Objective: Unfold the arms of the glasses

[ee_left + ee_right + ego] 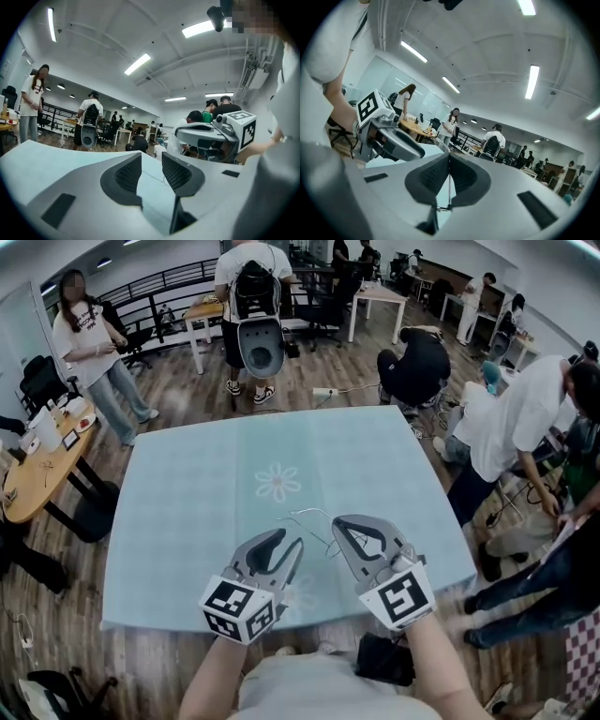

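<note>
The glasses [307,512] look like thin, shiny metal wire. The tablecloth [187,512] is matt pale-blue fabric. The left gripper [286,540] and right gripper [341,522] are smooth matt grey plastic, with dark ribbed pads [129,173]. The floor [187,390] is wood plank.

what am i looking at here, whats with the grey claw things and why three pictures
No robot here: someone carries two grey two-jaw grippers, one per hand. One picture looks down from a camera on their head. The other two come from cameras riding on each gripper, looking along its jaws. Below is a pale blue table. Thin wire glasses sit between the gripper tips. The right gripper is pinched shut on a wire of the glasses. The left gripper is open and grips nothing.
</note>
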### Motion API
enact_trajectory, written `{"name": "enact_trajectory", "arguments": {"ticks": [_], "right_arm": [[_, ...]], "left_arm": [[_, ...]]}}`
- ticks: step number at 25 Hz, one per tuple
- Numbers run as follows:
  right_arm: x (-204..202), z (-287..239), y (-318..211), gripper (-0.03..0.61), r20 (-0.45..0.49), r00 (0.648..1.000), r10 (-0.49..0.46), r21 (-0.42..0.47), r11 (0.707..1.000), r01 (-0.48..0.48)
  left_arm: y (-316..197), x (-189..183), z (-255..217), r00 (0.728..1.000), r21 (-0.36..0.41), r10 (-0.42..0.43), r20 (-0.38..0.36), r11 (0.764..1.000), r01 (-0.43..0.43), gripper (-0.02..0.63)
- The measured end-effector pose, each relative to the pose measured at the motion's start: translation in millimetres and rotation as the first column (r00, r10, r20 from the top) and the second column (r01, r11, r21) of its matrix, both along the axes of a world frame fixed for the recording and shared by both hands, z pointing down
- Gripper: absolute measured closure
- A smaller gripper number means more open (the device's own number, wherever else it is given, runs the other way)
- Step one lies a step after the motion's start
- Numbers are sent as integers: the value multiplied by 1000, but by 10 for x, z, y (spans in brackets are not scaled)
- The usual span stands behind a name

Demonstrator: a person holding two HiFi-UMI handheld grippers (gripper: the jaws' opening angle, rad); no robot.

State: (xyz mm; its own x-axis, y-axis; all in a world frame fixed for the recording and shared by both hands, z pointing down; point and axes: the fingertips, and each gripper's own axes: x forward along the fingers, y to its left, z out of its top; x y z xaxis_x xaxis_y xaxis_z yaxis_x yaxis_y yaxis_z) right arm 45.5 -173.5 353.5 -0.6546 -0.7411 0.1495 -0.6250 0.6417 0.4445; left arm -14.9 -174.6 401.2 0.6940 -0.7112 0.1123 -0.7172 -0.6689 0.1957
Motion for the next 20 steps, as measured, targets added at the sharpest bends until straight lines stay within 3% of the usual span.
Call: {"name": "enact_trajectory", "arguments": {"ticks": [5, 10, 16, 17, 18, 19, 20], "right_arm": [[-9, -227, 25, 571, 191, 981, -30, 29, 999, 25], [-7, -440, 212, 571, 304, 940, -151, 56, 988, 141], [-8, -623, 366, 571, 350, 897, -269, 129, 963, 239], [-13, -647, 380, 571, 356, 891, -281, 139, 959, 247], [-17, -667, 393, 571, 362, 886, -290, 146, 956, 253], [-17, -685, 405, 571, 367, 882, -295, 152, 955, 256], [-8, -695, 409, 571, 369, 882, -292, 156, 955, 251]], "left_arm": [[55, -31, 220, 1000, -98, 25, -10, 995, -25, 478], [-21, 48, 390, 997, -186, 59, -59, 980, -69, 416], [-16, 188, 172, 955, -171, 160, -251, 963, -206, 416], [-16, 192, 148, 952, -163, 166, -258, 963, -213, 445], [-21, 185, 120, 951, -151, 163, -264, 966, -208, 546], [-28, 171, 87, 951, -136, 153, -268, 971, -194, 593], [-36, 153, 52, 955, -119, 136, -265, 978, -173, 599]]}}
